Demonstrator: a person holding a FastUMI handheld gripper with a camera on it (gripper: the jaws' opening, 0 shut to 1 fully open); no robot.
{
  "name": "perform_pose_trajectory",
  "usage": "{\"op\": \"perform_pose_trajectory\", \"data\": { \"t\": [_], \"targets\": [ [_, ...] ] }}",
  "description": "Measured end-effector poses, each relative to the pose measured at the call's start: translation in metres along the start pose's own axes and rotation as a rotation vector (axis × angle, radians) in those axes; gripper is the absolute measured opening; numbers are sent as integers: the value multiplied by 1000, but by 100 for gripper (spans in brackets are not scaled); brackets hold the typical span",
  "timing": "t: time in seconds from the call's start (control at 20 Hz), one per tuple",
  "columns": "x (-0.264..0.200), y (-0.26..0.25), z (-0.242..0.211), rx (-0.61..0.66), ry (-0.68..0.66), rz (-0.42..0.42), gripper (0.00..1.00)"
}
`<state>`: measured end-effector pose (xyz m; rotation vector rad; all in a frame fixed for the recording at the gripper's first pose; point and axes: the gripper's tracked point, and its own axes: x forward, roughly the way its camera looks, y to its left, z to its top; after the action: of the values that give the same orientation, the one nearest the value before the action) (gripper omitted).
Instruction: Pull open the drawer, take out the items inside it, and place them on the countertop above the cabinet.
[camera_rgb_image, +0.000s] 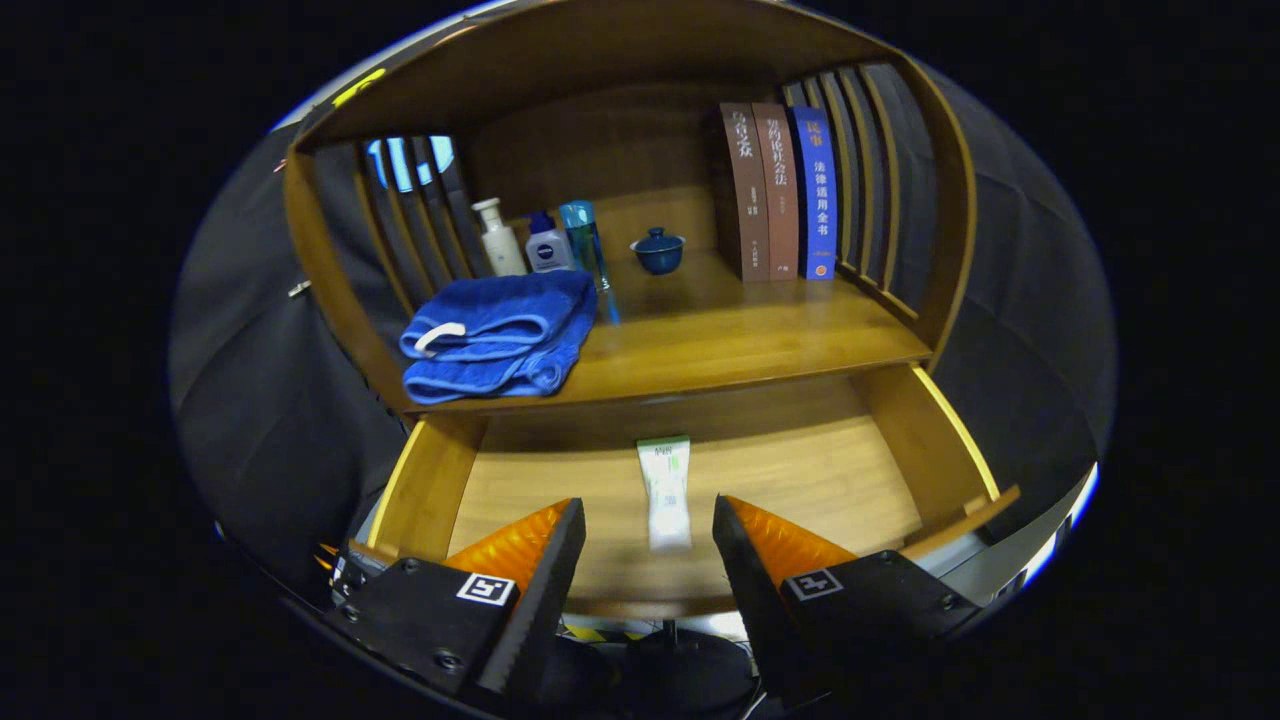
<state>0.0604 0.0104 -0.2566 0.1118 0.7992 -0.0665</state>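
The wooden drawer (430, 490) stands pulled open below the countertop (720, 340) of the cabinet. On the drawer floor lies a white and green tube (667, 492), lengthwise, its cap end towards me. My gripper (648, 510) is open and hovers over the drawer's front part. The tube's near end sits in the gap between the two fingertips, lower than them, and neither finger touches it.
A folded blue towel (500, 335) lies at the countertop's left front. Behind it stand a white pump bottle (497, 238), a small bottle (549, 248) and a tall blue bottle (585, 245). A blue lidded cup (658, 250) and three books (780, 190) stand further right. Slatted walls close both sides.
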Motion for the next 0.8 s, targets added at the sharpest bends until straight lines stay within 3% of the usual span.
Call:
{"op": "perform_pose_trajectory", "data": {
  "t": [0.35, 0.6, 0.8],
  "targets": [
    [94, -17, -33, -19, 305, -80, 83],
    [114, -26, -55, -113, 468, -117, 83],
    [116, -26, -71, -94, 557, -103, 75]
  ]
}}
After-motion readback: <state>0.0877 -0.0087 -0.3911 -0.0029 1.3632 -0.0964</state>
